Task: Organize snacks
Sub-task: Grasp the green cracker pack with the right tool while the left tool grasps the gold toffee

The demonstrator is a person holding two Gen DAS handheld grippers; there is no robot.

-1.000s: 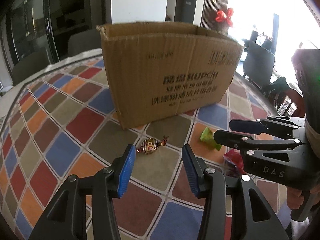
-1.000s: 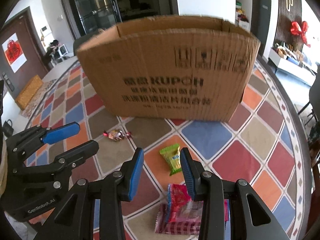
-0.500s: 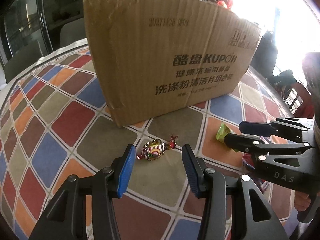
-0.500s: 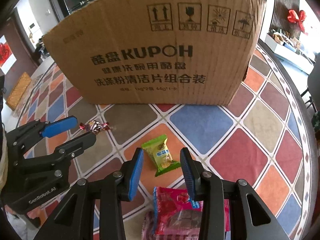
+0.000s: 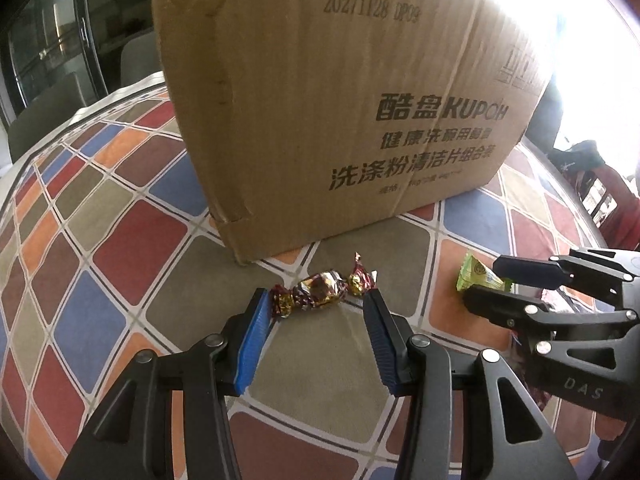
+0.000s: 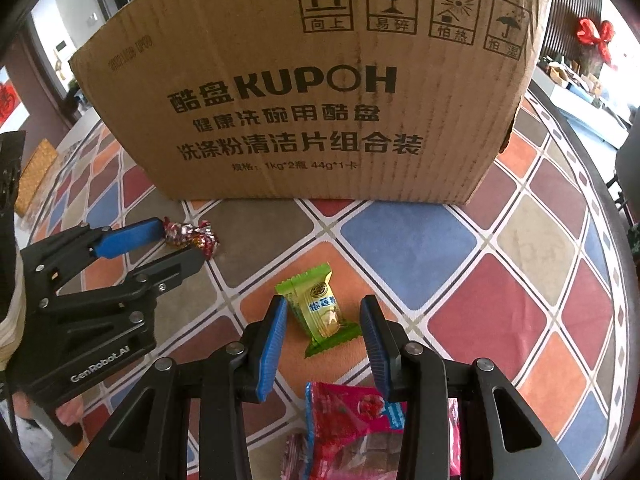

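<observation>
Two snacks sit squarely framed, one per hand, on the desk (image 6: pixel 408 236) with its cloth of coloured diamond patches, in front of the tall brown corrugated cardboard box (image 6: pixel 320 92).

On the left, the left hand-held gripper (image 5: pixel 316 300) stands part open with nothing in its grip. The gold-and-maroon foil twist-wrapped candy (image 5: pixel 320 292) lies right at its fingertips, long axis across the gap, so its twisted ends point at the two blue pads; the left end looks to be touching or just beside the left pad.

On the right, the right hand-held gripper (image 6: pixel 324 308) is likewise part open and empty. The small green plastic snack packet (image 6: pixel 320 312) lies between its tips, long axis running slantwise away from the hand, clear of both pads. Each hand is nearest its own snack. A pink snack bag (image 6: pixel 352 420) lies nearer still, beneath the right hand-held gripper.
</observation>
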